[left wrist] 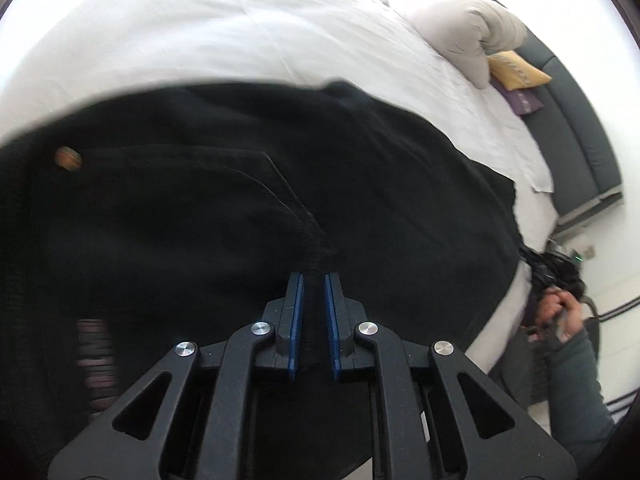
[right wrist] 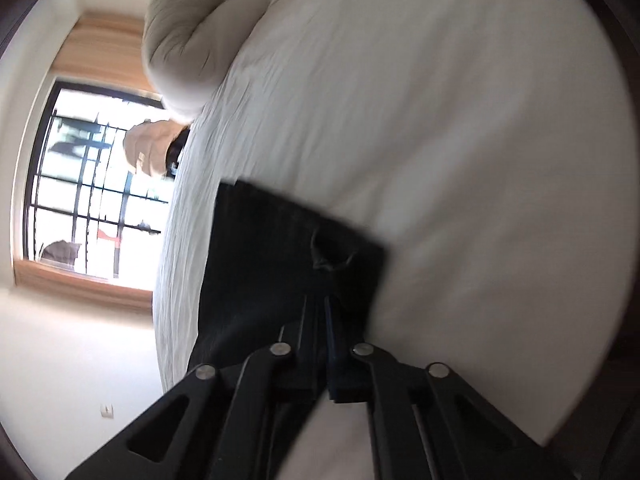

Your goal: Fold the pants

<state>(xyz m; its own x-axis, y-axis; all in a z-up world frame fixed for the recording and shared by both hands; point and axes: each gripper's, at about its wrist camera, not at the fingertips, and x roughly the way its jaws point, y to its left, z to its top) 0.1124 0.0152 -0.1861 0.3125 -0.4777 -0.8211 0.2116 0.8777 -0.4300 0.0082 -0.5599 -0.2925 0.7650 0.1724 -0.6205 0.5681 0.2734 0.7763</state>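
Black pants lie spread on a bed, which serves as the landmark for everything else. The cloth covers the near part of the white sheet, with a seam running down its middle and a small orange-brown button toward one edge.

At the near edge of the bed, the left gripper has its blue-padded fingers nearly together, pinching a bunched fold of the pants along that seam.

Seen from the right wrist, a flat dark end of the pants lies across the sheet, reaching close to the bed's side. The right gripper is closed tight, and its tips sit on that dark cloth; the picture is blurred, but the fabric puckers just ahead of the tips, so it appears to be nipping the pants.

Further up the bed rests a rolled beige duvet, and past it, near the dark headboard, a yellow cushion. Beside the bed a hand grips a dark handle. Off the bed's side stands a barred window.
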